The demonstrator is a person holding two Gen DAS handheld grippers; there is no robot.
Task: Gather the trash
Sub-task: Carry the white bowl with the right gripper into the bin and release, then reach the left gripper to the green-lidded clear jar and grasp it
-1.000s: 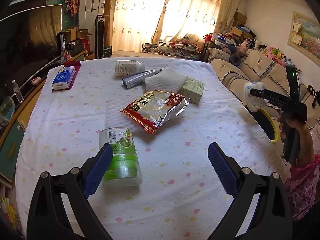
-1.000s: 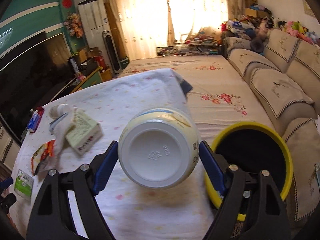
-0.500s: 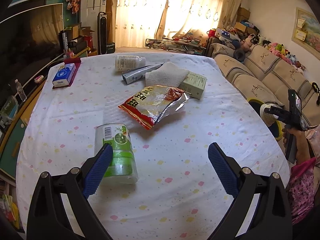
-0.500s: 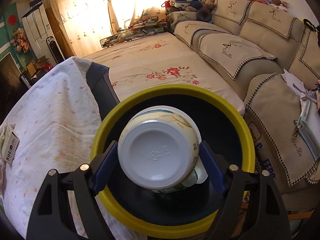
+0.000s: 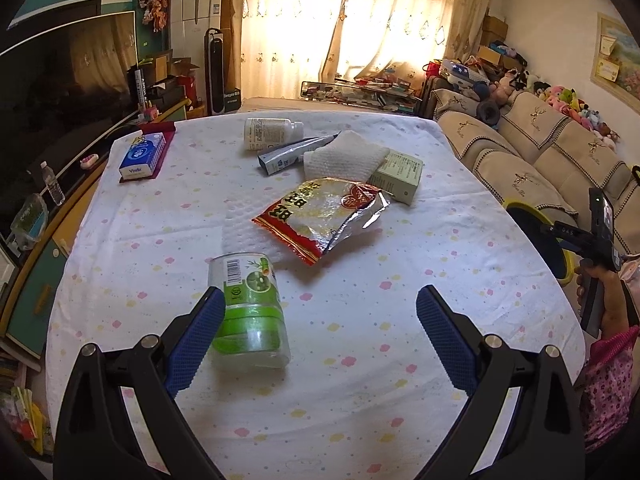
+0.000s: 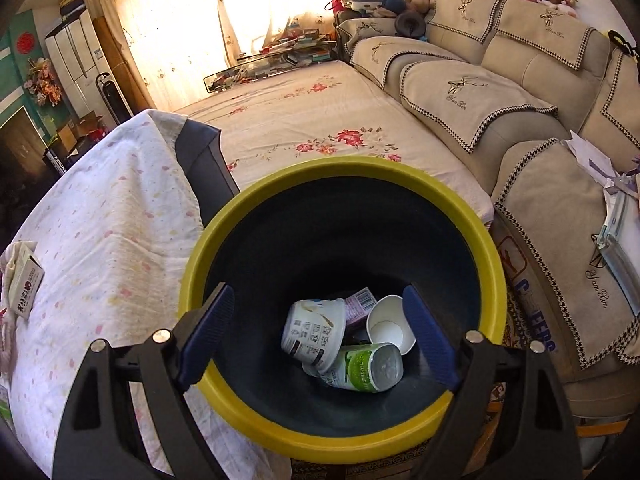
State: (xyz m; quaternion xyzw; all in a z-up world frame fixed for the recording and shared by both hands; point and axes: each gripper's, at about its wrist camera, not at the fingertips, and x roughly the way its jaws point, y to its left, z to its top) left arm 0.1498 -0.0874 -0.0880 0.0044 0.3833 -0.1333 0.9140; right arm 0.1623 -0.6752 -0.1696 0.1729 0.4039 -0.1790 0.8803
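Four discarded items lie at the bottom of the yellow-rimmed bin (image 6: 340, 168): a white yogurt cup (image 6: 314, 330) on its side, a green-labelled can (image 6: 360, 366) beneath it, a white paper cup (image 6: 390, 328) beside both, and a pink carton (image 6: 360, 304) behind. The bin stands just beside the desk (image 5: 360, 360), between it and the sofa (image 6: 480, 92).

Right gripper (image 6: 316, 334): above the bin mouth, fingers spread, holding nothing.

Left gripper (image 5: 318, 332): over the near part of the desk, fingers spread and empty; its left finger overlaps a clear green-labelled jar (image 5: 248, 312) lying on its side.

Further out on the desk: a red snack bag (image 5: 324, 216), a white cloth (image 5: 344, 156), a pale green box (image 5: 398, 176), a grey tube (image 5: 292, 154), a white bottle (image 5: 272, 132), and a blue tissue pack (image 5: 142, 156).
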